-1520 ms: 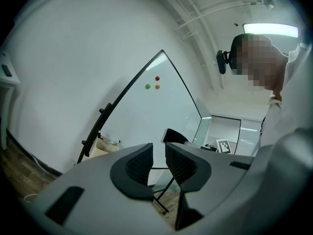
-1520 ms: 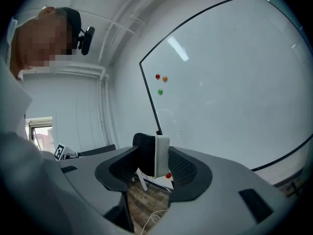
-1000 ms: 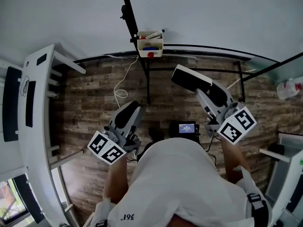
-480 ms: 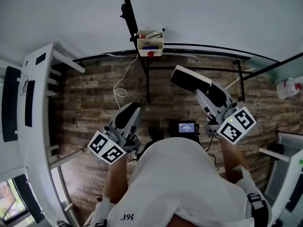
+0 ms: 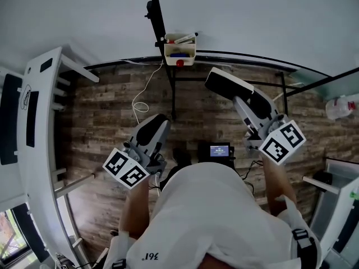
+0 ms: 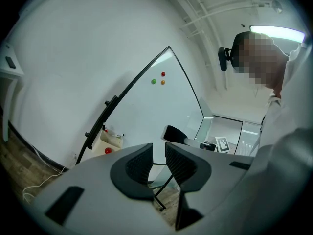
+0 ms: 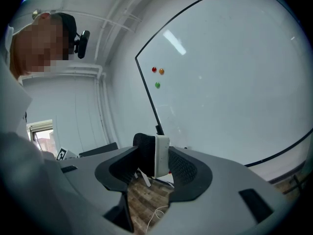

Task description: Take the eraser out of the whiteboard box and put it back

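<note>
The right tool [image 7: 157,166] is gripping the eraser [image 7: 160,155], its pads pressing on the white back and the black felt side, and is holding it up in front of the whiteboard [image 7: 234,82]. In the head view the eraser [image 5: 221,86] is hanging just right of and below the whiteboard box [image 5: 179,53], clear of it. The left tool [image 6: 159,163] is carrying nothing, its jaws standing slightly apart.

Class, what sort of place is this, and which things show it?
Probably an office or classroom: a large whiteboard with magnets, a box with a marker hung at its lower edge, and wood-plank flooring.
</note>
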Motion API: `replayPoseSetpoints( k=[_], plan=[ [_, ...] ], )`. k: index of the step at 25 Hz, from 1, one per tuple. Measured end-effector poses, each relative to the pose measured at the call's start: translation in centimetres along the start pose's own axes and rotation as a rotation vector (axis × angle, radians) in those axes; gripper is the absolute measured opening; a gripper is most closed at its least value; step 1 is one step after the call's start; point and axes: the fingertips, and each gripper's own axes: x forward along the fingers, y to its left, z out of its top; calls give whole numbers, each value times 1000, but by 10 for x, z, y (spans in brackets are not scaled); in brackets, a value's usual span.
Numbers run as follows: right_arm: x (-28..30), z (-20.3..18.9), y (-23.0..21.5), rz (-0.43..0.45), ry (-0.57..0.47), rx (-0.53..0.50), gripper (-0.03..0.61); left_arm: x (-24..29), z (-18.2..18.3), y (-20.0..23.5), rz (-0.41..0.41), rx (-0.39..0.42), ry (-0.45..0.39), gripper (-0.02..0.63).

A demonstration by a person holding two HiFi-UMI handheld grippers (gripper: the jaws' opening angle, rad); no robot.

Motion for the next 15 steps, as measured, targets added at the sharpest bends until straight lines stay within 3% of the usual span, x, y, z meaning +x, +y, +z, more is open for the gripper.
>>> replayPoseSetpoints(
  k=[15],
  plan=[
    [49, 19, -25, 5, 52, -115, 207, 39, 14, 31, -10, 52, 10, 83]
  ],
)
